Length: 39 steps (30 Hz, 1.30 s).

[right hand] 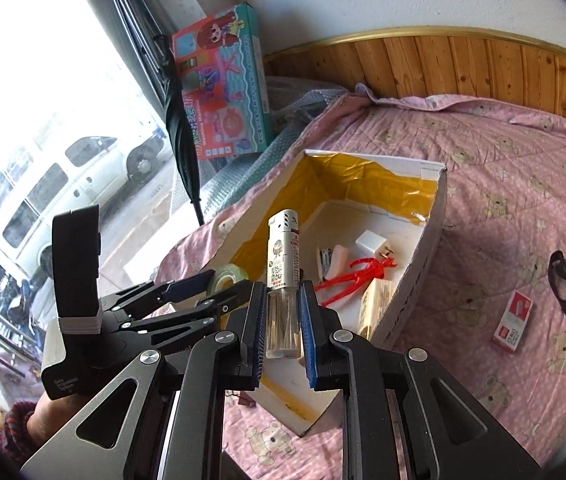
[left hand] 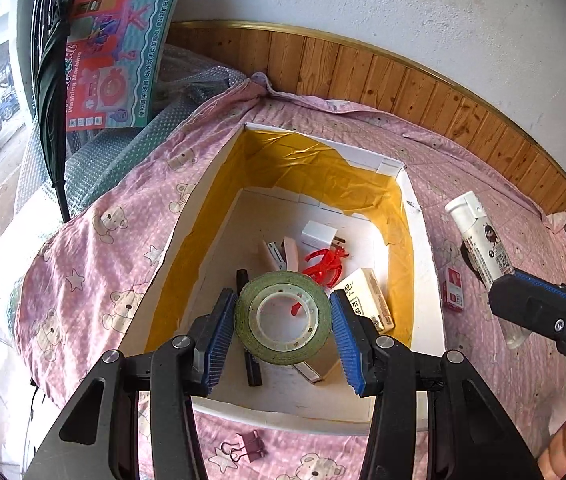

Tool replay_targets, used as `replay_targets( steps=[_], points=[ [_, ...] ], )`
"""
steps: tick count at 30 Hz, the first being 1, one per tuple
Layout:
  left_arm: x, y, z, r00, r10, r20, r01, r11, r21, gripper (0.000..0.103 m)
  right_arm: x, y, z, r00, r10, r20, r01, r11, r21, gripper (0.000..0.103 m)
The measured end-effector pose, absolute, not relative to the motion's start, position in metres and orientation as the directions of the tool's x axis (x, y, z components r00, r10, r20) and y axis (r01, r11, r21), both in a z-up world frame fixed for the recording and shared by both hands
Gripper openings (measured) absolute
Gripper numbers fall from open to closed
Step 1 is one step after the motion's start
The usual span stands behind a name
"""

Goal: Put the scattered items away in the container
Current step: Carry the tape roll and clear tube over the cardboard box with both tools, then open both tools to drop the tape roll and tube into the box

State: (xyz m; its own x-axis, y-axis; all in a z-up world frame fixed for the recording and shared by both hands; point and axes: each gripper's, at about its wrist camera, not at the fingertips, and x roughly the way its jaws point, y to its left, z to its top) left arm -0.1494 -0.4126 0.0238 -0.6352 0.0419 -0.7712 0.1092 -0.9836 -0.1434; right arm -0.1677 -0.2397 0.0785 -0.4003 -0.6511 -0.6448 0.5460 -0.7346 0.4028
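- Left tool (left hand: 283, 316), centre of the left wrist frame, pinches a green roll of clear-cored tape (left hand: 283, 317) over the open white cardboard box with yellow lining (left hand: 199, 224), likely poised to drop it in.
- Right tool (right hand: 281, 320) clamps a white lighter with clear base (right hand: 283, 280) upright, near the box rim.
- Small red-and-white staple box (right hand: 511, 321) waits on the pink bear-print bedspread (right hand: 503, 168), right of frame.

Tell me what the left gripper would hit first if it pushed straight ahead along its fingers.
Likely the box floor: the left gripper, shut on the green tape roll, points down into the box, perhaps meeting the black pen beneath first. Depth is unclear.
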Motion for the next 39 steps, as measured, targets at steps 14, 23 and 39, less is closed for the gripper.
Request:
replay_targets(
  steps=[14, 23, 39],
  points=[
    [-0.184, -0.421, 0.002, -0.571, 0.057, -0.819, 0.075, -0.99, -0.121, 0.049, -0.232, -0.276, 0.047, -0.342, -0.609, -0.716, 0.529, -0.754, 0.389, 0.016],
    [-0.197, -0.428, -0.005, -0.549, 0.093, -0.831, 0.062, -0.987, -0.151, 0.049, -0.272, -0.3, 0.033, -0.326, -0.56, -0.761, 0.519, -0.779, 0.351, 0.016],
    [-0.189, -0.43, -0.023, -0.5, 0.177, -0.847, 0.052, -0.971, -0.234, 0.058, -0.316, -0.293, 0.01, -0.317, -0.57, -0.758, 0.432, -0.798, 0.419, 0.037]
  ],
)
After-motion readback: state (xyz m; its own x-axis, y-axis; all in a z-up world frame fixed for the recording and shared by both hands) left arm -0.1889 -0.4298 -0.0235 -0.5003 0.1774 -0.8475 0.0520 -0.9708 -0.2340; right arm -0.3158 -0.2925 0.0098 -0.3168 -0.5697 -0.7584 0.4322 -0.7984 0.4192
